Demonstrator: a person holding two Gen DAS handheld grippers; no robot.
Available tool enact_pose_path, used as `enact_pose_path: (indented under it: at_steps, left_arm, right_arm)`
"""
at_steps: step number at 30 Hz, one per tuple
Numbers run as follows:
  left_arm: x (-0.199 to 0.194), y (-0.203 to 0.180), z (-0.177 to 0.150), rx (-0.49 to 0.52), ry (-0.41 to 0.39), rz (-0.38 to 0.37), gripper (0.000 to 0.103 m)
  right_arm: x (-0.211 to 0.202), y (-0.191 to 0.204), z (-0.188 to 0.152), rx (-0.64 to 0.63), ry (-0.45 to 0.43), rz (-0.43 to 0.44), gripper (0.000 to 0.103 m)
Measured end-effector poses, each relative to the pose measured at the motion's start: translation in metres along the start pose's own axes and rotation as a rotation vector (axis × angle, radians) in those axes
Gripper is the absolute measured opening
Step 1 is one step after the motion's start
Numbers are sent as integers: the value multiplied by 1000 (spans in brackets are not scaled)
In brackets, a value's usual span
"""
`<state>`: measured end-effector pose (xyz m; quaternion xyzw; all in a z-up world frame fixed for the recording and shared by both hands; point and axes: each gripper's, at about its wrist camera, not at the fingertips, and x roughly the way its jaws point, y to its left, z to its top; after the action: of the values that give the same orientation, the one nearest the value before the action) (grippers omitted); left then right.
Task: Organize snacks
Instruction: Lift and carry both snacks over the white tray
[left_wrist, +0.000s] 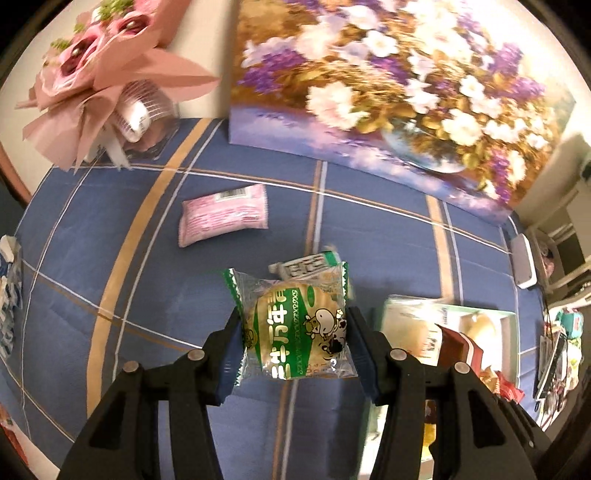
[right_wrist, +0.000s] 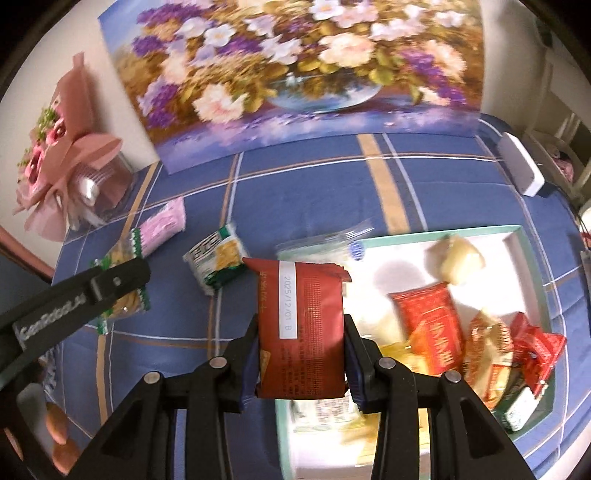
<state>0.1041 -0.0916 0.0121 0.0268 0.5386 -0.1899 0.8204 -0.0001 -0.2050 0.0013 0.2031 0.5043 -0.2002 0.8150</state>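
Blue plaid tablecloth (left_wrist: 110, 332) bears loose snacks; left gripper (left_wrist: 293, 332) clamps green packet (left_wrist: 295, 328); right gripper (right_wrist: 301, 345) red packet (right_wrist: 301, 328).

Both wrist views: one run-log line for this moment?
left tongs: shut on green cow packet | right tongs: shut on red packet | white tray: holds snacks | pink packet: on cloth

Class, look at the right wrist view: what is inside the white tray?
Inside the white tray: red snack packets, a pale wrapped sweet and yellowish packs. The held dark red packet hides the tray's left part.
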Motion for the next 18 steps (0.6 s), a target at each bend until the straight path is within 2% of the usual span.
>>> enact_pose_path:
  at_steps: [7,13,18]
  left_arm:
    - [-3,-36,-6,67,7,-42,55]
    - [-5,-84,-17,174,-1,-72,55]
    - [3,-131,-35,287,14,-103,55]
  right_arm:
    - [-12,-50,9,123,-28,3,42]
    - [-19,-109,11,263,-51,-70,42]
    - [-19,-143,12,332,-63,-113,42]
